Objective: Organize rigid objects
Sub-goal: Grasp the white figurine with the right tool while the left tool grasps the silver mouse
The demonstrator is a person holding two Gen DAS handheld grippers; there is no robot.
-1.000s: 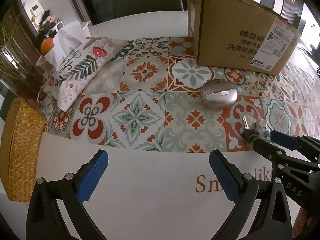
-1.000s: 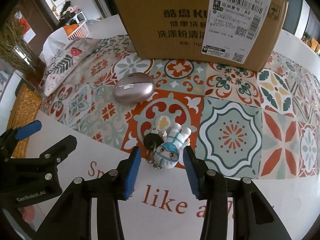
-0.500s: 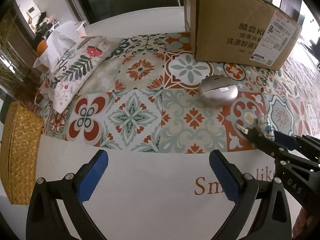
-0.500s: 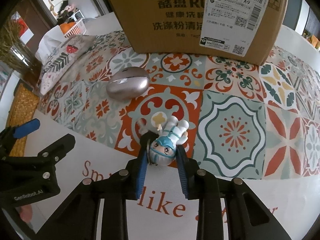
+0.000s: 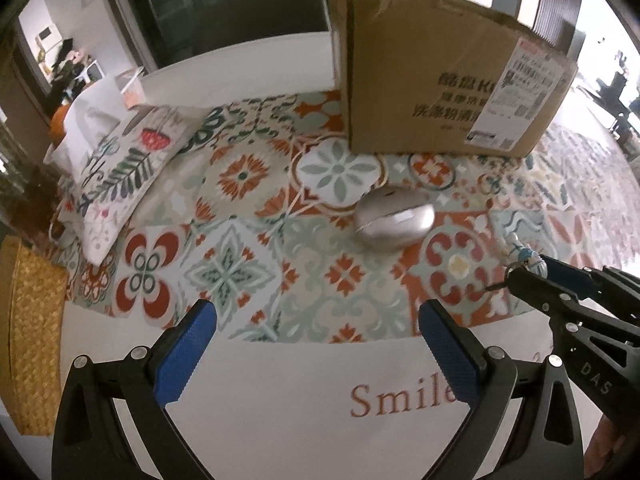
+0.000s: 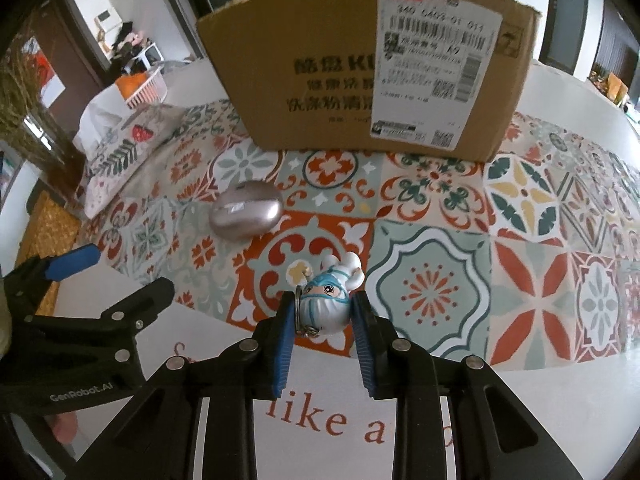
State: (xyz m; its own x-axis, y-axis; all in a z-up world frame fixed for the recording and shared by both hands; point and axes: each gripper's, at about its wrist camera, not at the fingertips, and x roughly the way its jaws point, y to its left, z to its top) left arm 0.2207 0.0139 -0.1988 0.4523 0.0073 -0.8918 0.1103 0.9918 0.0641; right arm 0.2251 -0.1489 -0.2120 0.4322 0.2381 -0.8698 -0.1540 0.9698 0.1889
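While the scene is taken largest to smallest, entries run as follows.

Table (image 6: 568, 404): white top with red lettering at the near edge, bearing all items below.

Patterned mat (image 6: 440, 240): tiled floral print in orange, green and cream, spread across the middle of the table.

Cardboard box (image 6: 360, 68): upright at the far edge of the mat, with dark print and a white shipping label on the face turned to the cameras.

Printed cushion (image 5: 120, 168): leaf and mushroom motif, lying at the far left, partly on the mat.

Woven basket (image 5: 32, 336): yellow wicker, at the left edge of the table, near side.

Silver oval case (image 6: 246, 214): closed, resting on the mat, near the box's left end and well apart from both grippers.

Left gripper (image 5: 316, 344): blue-padded jaws spread wide with nothing between them, held low over the white near edge and pointing toward the mat.

Right gripper (image 6: 324, 316): jaws drawn in, pinching the figurine keychain (image 6: 326, 304) at its round head from left and right. Its body and feet project far-ward beyond the fingertips, over the mat's near edge; a metal ring hangs by the left pad.
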